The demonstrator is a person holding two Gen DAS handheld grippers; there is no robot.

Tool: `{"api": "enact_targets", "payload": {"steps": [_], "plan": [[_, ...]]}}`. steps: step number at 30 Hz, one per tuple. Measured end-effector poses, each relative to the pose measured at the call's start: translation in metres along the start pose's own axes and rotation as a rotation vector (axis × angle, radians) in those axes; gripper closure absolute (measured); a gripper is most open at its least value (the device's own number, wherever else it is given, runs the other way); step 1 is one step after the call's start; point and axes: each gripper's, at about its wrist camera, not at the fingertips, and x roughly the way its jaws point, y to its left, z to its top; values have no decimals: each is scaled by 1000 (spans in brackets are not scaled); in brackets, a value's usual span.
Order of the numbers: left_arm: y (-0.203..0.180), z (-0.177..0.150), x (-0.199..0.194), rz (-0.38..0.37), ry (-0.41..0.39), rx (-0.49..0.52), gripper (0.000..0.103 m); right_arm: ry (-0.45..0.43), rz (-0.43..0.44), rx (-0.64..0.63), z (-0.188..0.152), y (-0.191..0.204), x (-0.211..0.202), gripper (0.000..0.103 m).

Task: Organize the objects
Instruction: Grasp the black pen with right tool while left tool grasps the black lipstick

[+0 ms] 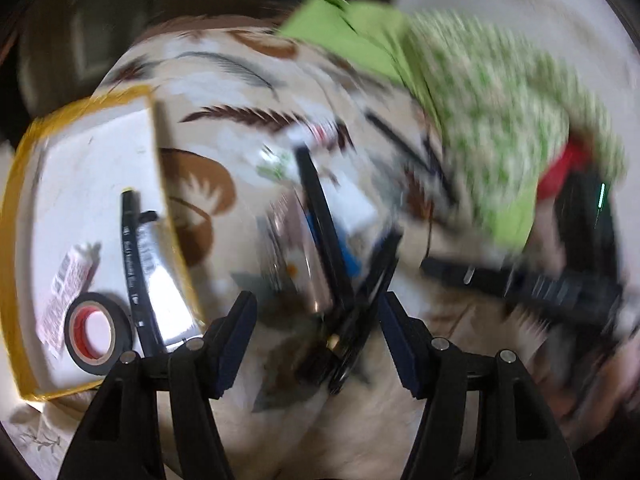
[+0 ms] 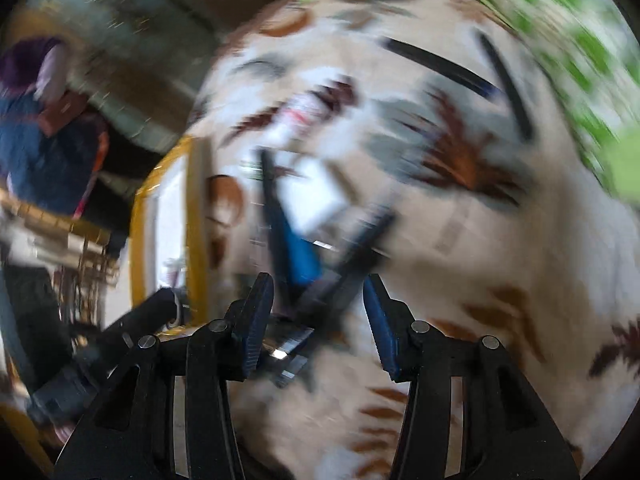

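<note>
Bedspread: cream cloth printed with brown and grey feathers and leaves, seen in both views, spread under everything.
Green garment: bright green cloth joined to a green-and-white patterned part, seen at the upper right of the left wrist view, lying on the bedspread.
Red patch: seen just below the patterned cloth; its nature cannot be told through the blur.
Room behind: blurred blue and purple shapes are seen at the left edge of the right wrist view; nothing there can be identified.
</note>
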Motion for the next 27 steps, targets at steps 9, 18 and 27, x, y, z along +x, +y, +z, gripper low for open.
{"api": "enact_targets", "payload": {"steps": [9,18,27], "plan": [[8,-11,-1,-52,21,-25,40,65,-12,-21,-8,15,27,58],[29,-5,-7,-65,-30,-129,40,99,-179,-70,-10,46,63,74],[36,-5,-5,-58,-24,-157,40,119,-189,-30,-20,40,63,80]]}}
